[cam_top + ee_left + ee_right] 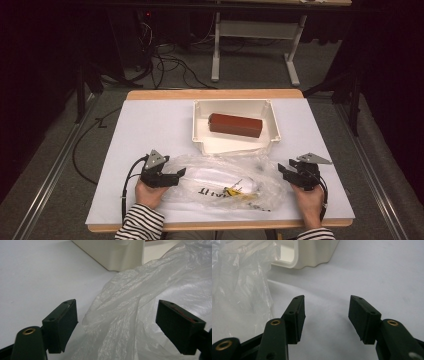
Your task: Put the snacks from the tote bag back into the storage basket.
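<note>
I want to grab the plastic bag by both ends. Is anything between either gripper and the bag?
Nothing visible. The left gripper is open with the plastic bag already between its jaws. The right gripper is open just beside the bag's other end, bare table ahead.

The tabletop point(150, 125) is bright and white, but the room around it is very dark, almost black at the sides. Light falls from above. The clear plastic bag point(220, 182) shines with small white glints. In both gripper views the black jaws up close look soft and blurry, and they cast faint grey shadows. The high view is a bit grainy.
</note>
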Tool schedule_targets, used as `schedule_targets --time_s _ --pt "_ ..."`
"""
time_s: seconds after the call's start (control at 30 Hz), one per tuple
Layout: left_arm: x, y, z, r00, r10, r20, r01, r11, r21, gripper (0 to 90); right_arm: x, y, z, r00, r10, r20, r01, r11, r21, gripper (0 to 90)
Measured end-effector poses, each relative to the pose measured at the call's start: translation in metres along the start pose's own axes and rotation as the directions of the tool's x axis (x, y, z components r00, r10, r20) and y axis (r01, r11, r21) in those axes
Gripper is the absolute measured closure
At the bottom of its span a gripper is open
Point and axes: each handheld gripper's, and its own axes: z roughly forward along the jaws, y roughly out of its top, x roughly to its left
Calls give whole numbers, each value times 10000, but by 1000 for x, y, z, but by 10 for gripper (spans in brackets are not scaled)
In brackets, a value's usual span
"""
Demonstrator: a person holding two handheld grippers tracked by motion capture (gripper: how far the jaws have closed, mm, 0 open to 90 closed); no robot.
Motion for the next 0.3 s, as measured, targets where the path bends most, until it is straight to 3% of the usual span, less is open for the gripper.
schedule_targets --time_s 0.3 --pt "0 0 0 10000 -78 -22 78 10000 -8 181 0 1 3 9999 42 149 -46 9996 273 420"
